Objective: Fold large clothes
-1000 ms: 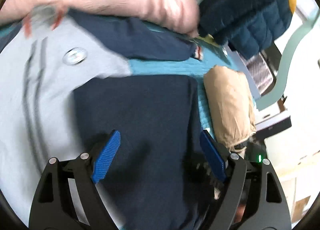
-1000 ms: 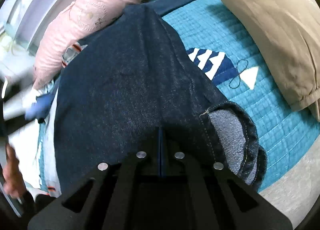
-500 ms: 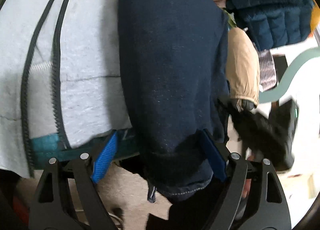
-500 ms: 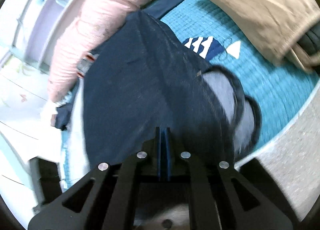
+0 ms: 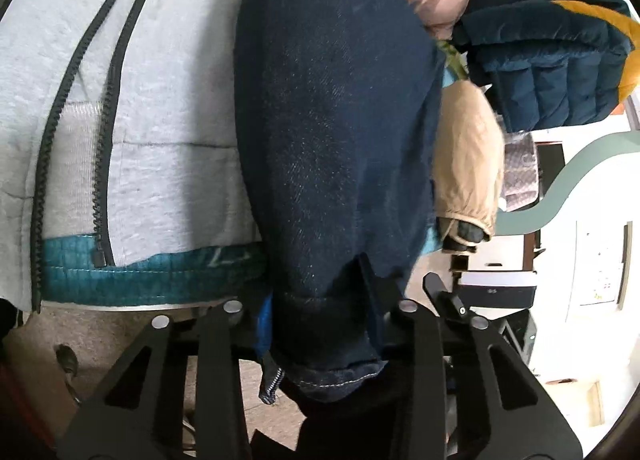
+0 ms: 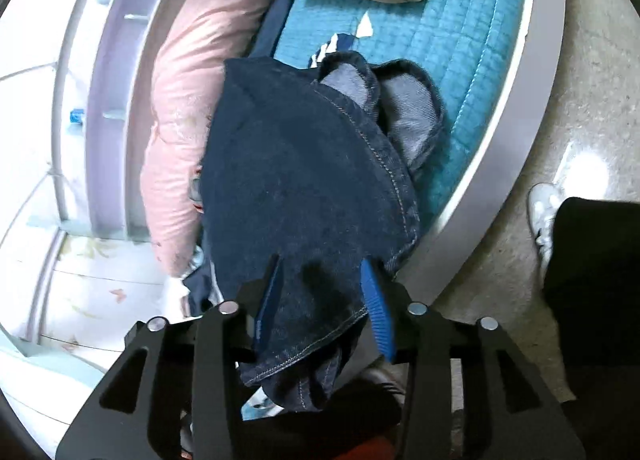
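Dark blue jeans (image 5: 336, 148) lie along the teal quilted mat (image 5: 152, 272) and hang over its near edge. My left gripper (image 5: 316, 324) has its blue pads closing around the hem end of the jeans, with the denim bunched between them. In the right wrist view the jeans (image 6: 296, 180) are doubled over, with the leg openings showing. My right gripper (image 6: 320, 300) has its jaws parted, and the denim edge lies loose between the blue pads (image 6: 378, 312).
A grey zip hoodie (image 5: 132, 100) lies left of the jeans. A pink pillow (image 6: 188, 100), a tan jacket (image 5: 468, 164) and a navy and yellow puffer jacket (image 5: 552, 64) sit at the back and right. The mat's grey rim (image 6: 500, 164) borders the stone floor (image 6: 592, 72).
My right gripper was shut on the jeans and has now opened. My left gripper was open wide and has closed in on the hem. Both have pulled back towards the mat's near edge.
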Tool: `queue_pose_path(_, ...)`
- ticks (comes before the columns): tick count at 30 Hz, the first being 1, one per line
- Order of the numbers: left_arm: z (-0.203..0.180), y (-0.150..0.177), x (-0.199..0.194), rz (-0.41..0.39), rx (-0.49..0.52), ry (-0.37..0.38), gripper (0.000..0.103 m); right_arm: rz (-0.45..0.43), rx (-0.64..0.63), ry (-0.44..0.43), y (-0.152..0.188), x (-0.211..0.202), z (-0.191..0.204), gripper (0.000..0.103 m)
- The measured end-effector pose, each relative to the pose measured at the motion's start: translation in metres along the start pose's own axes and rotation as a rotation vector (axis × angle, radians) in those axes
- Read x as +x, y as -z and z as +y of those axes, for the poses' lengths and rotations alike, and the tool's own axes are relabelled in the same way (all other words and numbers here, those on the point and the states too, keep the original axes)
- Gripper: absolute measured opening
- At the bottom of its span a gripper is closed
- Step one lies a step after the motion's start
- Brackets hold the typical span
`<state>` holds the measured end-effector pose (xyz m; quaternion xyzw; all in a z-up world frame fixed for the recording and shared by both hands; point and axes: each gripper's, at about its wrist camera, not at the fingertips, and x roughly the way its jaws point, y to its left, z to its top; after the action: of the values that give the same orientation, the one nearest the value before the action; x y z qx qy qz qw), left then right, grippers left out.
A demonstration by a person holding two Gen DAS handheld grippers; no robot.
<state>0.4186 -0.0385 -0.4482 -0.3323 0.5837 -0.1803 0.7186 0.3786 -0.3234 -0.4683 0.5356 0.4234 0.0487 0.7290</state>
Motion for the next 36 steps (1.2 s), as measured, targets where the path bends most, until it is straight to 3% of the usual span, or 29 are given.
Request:
queue_pose_path(8, -0.033, -0.011, -0.017, -0.025, 0.011, 0.043, 0.032, -0.069, 0.121, -0.069, 0.002, -0.017, 0.005, 0.042)
queue_pose_path(12, -0.044, -0.017, -0.017, -0.020, 0.017, 0.043, 0.032, -0.123, 0.144, -0.044, -0.002, -0.030, 0.009, 0.055)
queue_pose_path(19, -0.050, -0.020, -0.016, -0.011, 0.050, 0.009, 0.032, 0.005, 0.360, -0.123, -0.009, 0.011, -0.024, 0.058)
queue_pose_path(24, -0.053, -0.023, -0.016, -0.005, 0.041, 0.014, 0.032, 0.012, 0.386, -0.117, -0.013, 0.027, -0.033, 0.065)
queue_pose_path(36, -0.062, -0.031, -0.013, 0.007, 0.054, 0.031, 0.032, 0.020, 0.494, -0.282, -0.021, 0.058, -0.054, 0.069)
